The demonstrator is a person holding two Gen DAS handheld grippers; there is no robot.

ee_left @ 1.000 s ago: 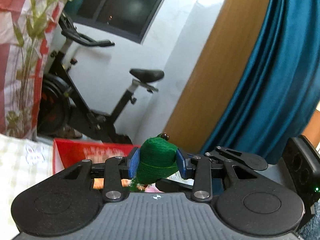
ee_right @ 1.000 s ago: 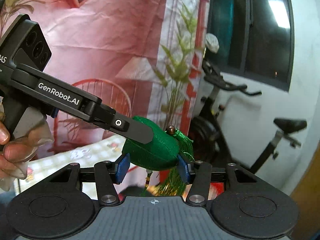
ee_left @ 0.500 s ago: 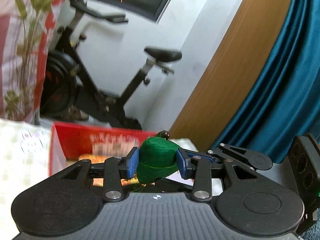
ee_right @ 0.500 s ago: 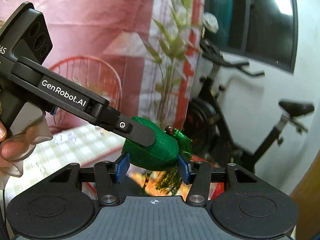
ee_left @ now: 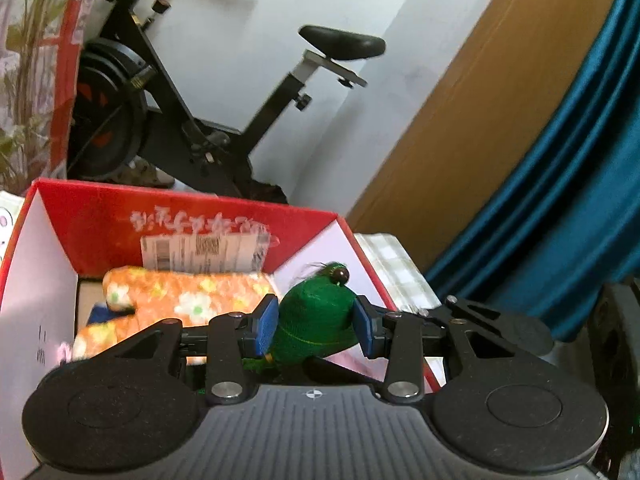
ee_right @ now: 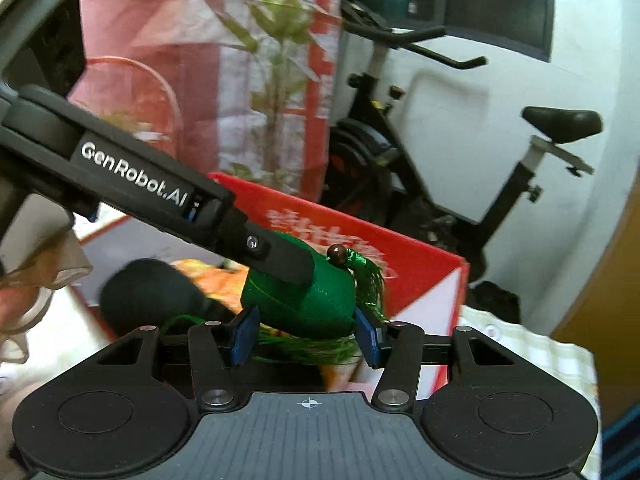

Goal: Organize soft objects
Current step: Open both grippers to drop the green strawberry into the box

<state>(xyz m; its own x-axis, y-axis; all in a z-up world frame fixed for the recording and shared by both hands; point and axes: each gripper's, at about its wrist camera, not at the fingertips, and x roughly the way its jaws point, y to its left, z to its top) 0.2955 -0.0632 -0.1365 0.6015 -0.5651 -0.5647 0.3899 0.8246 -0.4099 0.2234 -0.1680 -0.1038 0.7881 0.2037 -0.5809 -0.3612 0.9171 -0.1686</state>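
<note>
A green stuffed pouch with a brown bead and a green tassel is held by both grippers at once. My left gripper is shut on it, blue pads pressing its sides. My right gripper is also shut on the pouch, and a left gripper finger lies across its top. The pouch hangs over the open red box, near its right wall. Inside the box lie an orange floral cloth and a black soft thing.
The red box stands on a checked tablecloth. Behind it are an exercise bike, a white wall and a wooden panel. A blue curtain hangs at the right. A hand in a clear glove grips the left handle.
Both grippers have sunk and tipped downward with the pouch still held between them. The red box and its contents have come into view beneath the pouch.
</note>
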